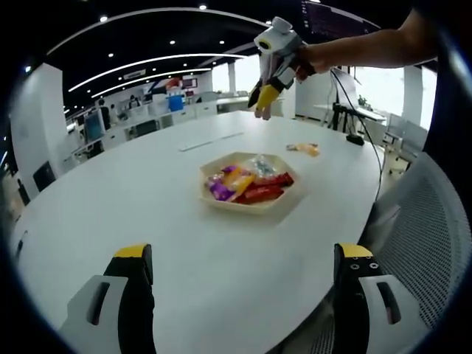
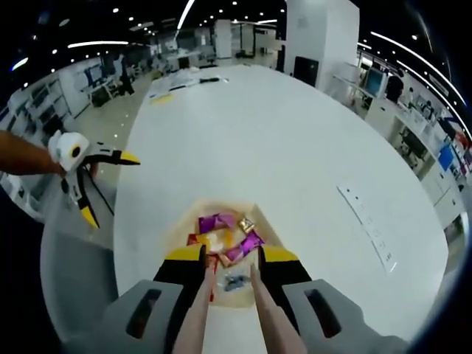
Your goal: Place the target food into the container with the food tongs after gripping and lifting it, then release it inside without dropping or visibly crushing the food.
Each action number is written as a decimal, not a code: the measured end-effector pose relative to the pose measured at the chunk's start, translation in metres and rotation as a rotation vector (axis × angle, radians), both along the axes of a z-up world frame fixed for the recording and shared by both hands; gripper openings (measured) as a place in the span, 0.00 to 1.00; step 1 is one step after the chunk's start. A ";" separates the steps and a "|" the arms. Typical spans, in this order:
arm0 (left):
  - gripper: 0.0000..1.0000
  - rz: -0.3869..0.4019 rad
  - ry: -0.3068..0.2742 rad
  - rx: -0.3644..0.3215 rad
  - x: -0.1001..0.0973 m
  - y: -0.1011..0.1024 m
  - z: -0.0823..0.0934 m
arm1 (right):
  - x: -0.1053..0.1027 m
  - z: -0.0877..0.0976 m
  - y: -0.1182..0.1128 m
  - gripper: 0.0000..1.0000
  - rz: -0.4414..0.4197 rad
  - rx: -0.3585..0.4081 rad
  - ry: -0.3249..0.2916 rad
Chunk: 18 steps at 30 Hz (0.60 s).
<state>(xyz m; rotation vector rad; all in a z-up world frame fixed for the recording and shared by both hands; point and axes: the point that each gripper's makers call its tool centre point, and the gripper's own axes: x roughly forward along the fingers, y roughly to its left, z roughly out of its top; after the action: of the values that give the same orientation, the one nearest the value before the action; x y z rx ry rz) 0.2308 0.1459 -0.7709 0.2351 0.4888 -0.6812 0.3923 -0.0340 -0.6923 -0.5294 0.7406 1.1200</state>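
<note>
Left gripper view
Your left gripper (image 1: 243,276): its two black, yellow-tipped jaws rise at the lower left and lower right of the frame, spread wide with nothing between them.
Container (image 1: 214,198): a pale, shallow hexagonal tray at the frame's centre on the white table (image 1: 147,192).
Wrapped snacks (image 1: 254,184): purple, orange, red and clear packets piled in the tray.
Loose snack (image 1: 304,149): one small orange packet lying on the table, right of centre, apart from the tray.
Your right gripper (image 1: 263,103): at top centre, held in your hand (image 1: 313,59), pointing downward above the table's far side.

Right gripper view
Your right gripper (image 2: 230,258): jaws close together at bottom centre, pressed onto the food tongs (image 2: 195,317), whose two pale arms run up between them.
Tongs' tips: over the tray (image 2: 181,225); you cannot tell whether they pinch a packet.
Snacks (image 2: 247,243): purple, yellow and gold packets just beyond the jaws.
Your left gripper (image 2: 110,188): at the left edge, jaws apart, off the table's rim.
</note>
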 end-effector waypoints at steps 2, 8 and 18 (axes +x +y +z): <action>0.99 -0.001 0.001 0.002 0.000 0.000 -0.001 | 0.002 0.001 -0.008 0.27 -0.012 0.000 0.006; 0.99 -0.006 0.006 0.005 -0.001 -0.001 -0.002 | 0.005 0.003 -0.030 0.27 -0.031 -0.014 -0.008; 0.99 -0.006 0.011 0.007 -0.001 -0.001 -0.003 | 0.012 -0.001 -0.074 0.27 -0.083 -0.038 -0.009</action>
<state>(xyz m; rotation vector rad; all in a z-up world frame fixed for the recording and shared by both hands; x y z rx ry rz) 0.2294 0.1450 -0.7736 0.2394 0.5017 -0.6870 0.4048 -0.1081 -0.6931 -0.5312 0.7706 1.0274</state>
